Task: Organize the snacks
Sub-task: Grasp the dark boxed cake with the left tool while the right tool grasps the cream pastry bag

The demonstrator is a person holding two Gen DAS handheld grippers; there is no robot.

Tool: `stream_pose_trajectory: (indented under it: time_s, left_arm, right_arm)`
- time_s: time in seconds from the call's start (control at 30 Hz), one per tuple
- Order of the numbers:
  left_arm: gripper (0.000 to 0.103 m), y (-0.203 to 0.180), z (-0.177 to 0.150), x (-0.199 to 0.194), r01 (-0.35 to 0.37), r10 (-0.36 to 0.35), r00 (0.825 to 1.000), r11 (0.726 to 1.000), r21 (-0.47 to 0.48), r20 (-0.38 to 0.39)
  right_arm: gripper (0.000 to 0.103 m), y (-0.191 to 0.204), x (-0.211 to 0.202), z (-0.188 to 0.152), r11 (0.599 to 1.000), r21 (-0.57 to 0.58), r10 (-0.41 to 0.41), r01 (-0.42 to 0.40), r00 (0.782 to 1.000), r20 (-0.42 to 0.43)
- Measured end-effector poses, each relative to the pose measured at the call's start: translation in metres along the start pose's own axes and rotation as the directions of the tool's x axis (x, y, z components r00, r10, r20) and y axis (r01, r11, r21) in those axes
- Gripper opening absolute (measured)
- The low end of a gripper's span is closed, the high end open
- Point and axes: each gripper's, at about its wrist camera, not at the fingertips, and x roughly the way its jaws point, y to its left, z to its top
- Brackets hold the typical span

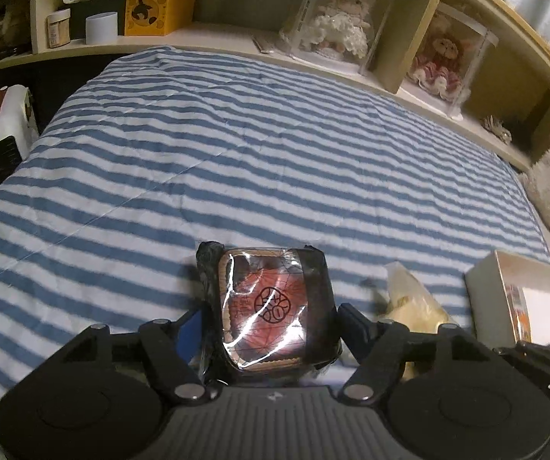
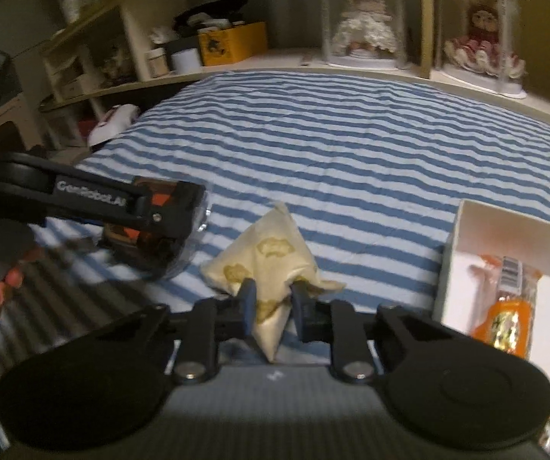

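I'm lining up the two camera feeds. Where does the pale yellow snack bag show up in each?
Left wrist: yellow snack bag lower right, beside the white box.
Right wrist: bottom centre, between the right gripper fingers.
Shared landmark: the yellow box on the shelf.

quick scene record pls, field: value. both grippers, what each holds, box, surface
left gripper: shut on dark-wrapped snack, lifted off the bed
right gripper: fingers around the pale yellow pouch, which sits on the blanket
box: white box, open top, right of the pouch
box contents: orange snack pack
surface: blue-and-white striped blanket
background: shelf with boxed dolls
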Motion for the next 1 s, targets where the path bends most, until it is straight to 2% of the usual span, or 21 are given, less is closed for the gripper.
stream_pose_trajectory:
  time_s: [0.23,0.37,0.43,0.47,0.5,0.67,0.77,0.93,0.97,1.0]
  left_arm:
    - [0.072,0.008,-0.008,-0.029,-0.002,0.002,1.0,1.0,0.009,0.011]
    - [0.071,0.014,-0.012,-0.05,-0.018,0.017,1.0,0.999,0.034,0.023]
    - [0.065,0.016,-0.016,-0.059,-0.029,0.027,0.999,0.998,0.057,0.022]
    - [0.064,0.018,-0.019,-0.063,-0.029,0.028,0.999,0.998,0.063,0.021]
    - [0.064,0.019,-0.021,-0.068,-0.023,0.022,1.0,0.998,0.064,0.021]
    - [0.064,0.022,-0.032,-0.077,-0.019,0.019,1.0,0.997,0.071,0.003]
    - [0.065,0.022,-0.038,-0.077,-0.013,0.014,1.0,0.997,0.077,-0.016]
    - [0.066,0.014,-0.044,-0.079,-0.012,0.016,1.0,0.991,0.131,-0.027]
    - [0.066,0.013,-0.043,-0.079,-0.017,0.02,1.0,0.99,0.137,-0.022]
    - [0.066,0.013,-0.042,-0.079,-0.023,0.026,1.0,0.99,0.14,-0.017]
  right_arm:
    - [0.013,0.008,-0.031,-0.003,0.992,-0.012,0.126,-0.126,0.992,0.003]
    - [0.009,0.007,-0.046,-0.004,0.971,-0.011,0.239,-0.239,0.971,-0.021]
    - [0.008,0.004,-0.049,-0.004,0.958,-0.018,0.286,-0.287,0.957,-0.051]
    - [0.001,0.003,-0.051,-0.005,0.959,-0.028,0.281,-0.283,0.958,-0.058]
    - [0.001,0.003,-0.051,-0.005,0.963,-0.044,0.263,-0.266,0.963,-0.062]
    - [0.001,0.001,-0.049,-0.007,0.983,-0.04,0.178,-0.181,0.982,-0.06]
    - [0.001,0.003,-0.052,-0.009,0.987,-0.007,0.159,-0.159,0.985,-0.063]
    - [0.01,0.001,-0.053,-0.017,0.977,0.166,0.151,-0.137,0.986,-0.073]
    - [0.027,0.002,-0.053,-0.018,0.969,0.206,0.154,-0.137,0.986,-0.069]
    - [0.052,0.003,-0.053,-0.02,0.958,0.256,0.152,-0.13,0.986,-0.066]
